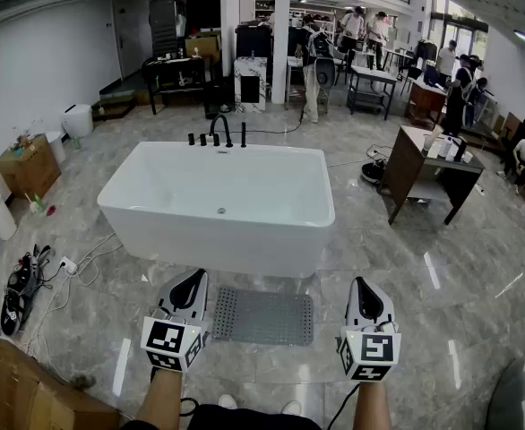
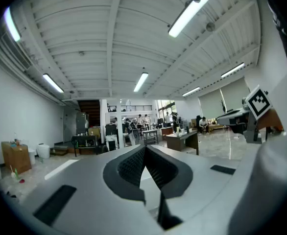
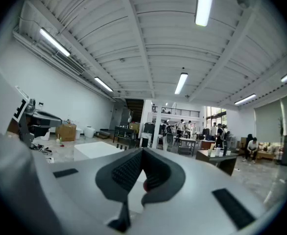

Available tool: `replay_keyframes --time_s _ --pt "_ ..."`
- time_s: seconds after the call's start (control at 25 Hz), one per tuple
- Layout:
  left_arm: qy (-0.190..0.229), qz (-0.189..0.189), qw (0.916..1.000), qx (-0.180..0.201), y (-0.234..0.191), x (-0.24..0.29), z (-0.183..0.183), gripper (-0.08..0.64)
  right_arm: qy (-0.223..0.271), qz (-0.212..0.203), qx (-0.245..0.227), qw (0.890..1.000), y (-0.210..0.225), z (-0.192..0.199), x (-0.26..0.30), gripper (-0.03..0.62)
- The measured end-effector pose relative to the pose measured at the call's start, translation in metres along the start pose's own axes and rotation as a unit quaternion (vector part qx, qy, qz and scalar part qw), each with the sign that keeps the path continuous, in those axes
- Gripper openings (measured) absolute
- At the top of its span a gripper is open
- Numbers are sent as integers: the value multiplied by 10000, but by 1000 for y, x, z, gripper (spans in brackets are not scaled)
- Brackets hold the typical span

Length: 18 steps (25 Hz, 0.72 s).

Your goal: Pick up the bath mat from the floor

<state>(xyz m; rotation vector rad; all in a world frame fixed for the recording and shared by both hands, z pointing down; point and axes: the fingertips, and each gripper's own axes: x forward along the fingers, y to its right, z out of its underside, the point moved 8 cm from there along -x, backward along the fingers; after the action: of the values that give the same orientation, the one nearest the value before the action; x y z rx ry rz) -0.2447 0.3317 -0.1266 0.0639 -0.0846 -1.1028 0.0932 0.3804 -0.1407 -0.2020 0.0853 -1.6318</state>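
A grey perforated bath mat (image 1: 262,316) lies flat on the marble floor, right in front of the white bathtub (image 1: 218,206). My left gripper (image 1: 189,285) hovers at the mat's left edge, held level and shut with nothing in it. To the right of the mat my right gripper (image 1: 363,292) is shut and empty too. In the left gripper view the jaws (image 2: 144,151) meet at their tips and point across the room. The right gripper view shows the same for its jaws (image 3: 141,155). The mat is out of sight in both gripper views.
A dark wooden desk (image 1: 428,170) stands to the right of the tub. Cables and a power strip (image 1: 65,265) lie on the floor at the left, with a wooden cabinet (image 1: 30,167) by the wall. Several people stand among tables at the back (image 1: 316,61).
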Motion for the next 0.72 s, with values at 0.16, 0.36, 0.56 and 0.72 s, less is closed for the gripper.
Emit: replay_keyframes --time_s 0.16,0.36,0.56,0.72 --pt "29 79 9999 94 2 2 -5 9 17 -56 -35 10000 0 -3 3 20" --pt "30 101 9999 93 5 1 -7 9 26 -83 -73 9999 2 -4 2 20" --pt "-29 96 9999 114 10 3 -11 9 48 -143 -97 9998 7 -4 2 20" --pt "-94 69 9998 164 23 8 -11 9 100 -335 -88 9993 18 2 1 21"
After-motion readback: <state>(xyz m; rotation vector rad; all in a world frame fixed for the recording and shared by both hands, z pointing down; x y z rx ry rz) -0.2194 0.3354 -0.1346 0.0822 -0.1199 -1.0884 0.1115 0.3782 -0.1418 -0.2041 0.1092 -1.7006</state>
